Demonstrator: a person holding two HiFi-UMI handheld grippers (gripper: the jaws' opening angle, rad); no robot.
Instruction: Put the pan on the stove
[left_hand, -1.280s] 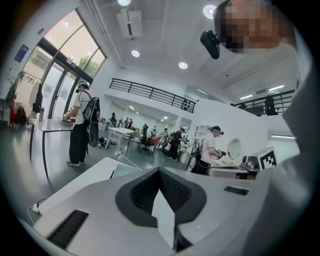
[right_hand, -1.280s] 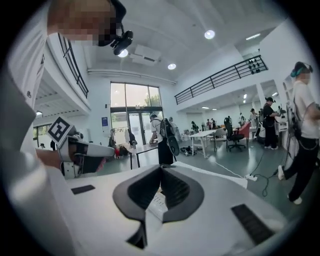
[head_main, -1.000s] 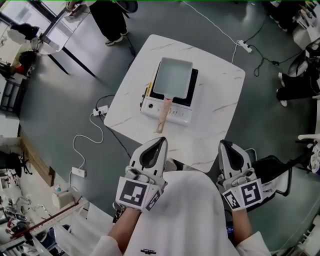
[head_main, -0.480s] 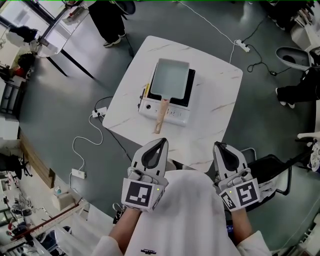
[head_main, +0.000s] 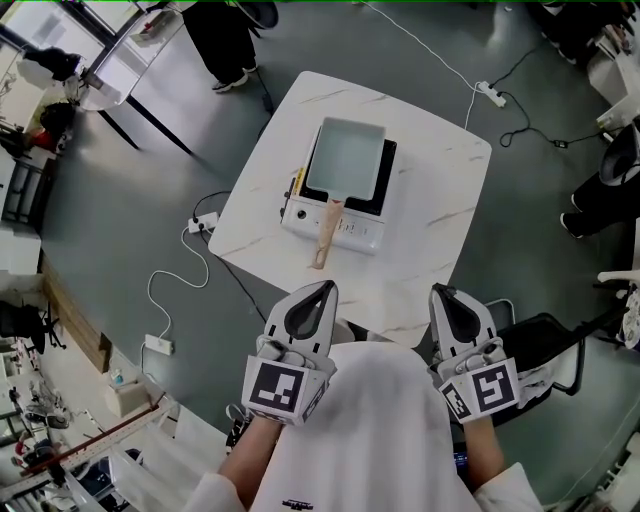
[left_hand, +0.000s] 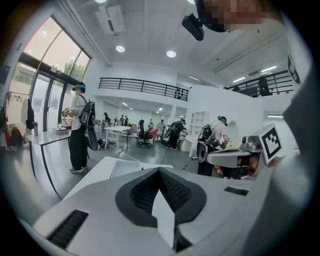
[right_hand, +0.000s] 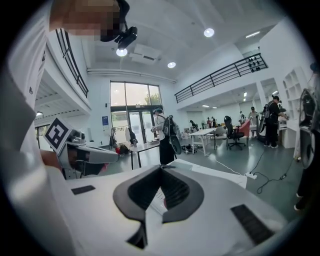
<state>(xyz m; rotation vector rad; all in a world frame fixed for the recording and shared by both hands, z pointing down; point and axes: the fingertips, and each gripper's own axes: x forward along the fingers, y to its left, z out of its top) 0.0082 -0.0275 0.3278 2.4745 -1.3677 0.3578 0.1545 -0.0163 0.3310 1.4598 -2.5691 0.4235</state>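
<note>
A rectangular pale-green pan (head_main: 346, 155) with a wooden handle (head_main: 325, 234) sits on a white portable stove (head_main: 340, 218) in the middle of a white marble-look table (head_main: 440, 200). The handle points toward me over the stove's front. My left gripper (head_main: 326, 287) is held near my chest, short of the table's near edge, shut with nothing in it. My right gripper (head_main: 441, 293) is beside it at the right, also shut and empty. In the left gripper view the closed jaws fill the lower frame, with the table and pan (left_hand: 131, 167) just beyond their tip.
A power strip (head_main: 203, 222) and white cable (head_main: 165, 290) lie on the grey floor left of the table; another strip (head_main: 489, 92) lies at the upper right. A person's legs (head_main: 222, 45) stand beyond the table. A black chair (head_main: 545, 345) is at my right.
The view shifts slightly between frames. Both grippers stay near my chest, shut; the pan and stove have not moved.
</note>
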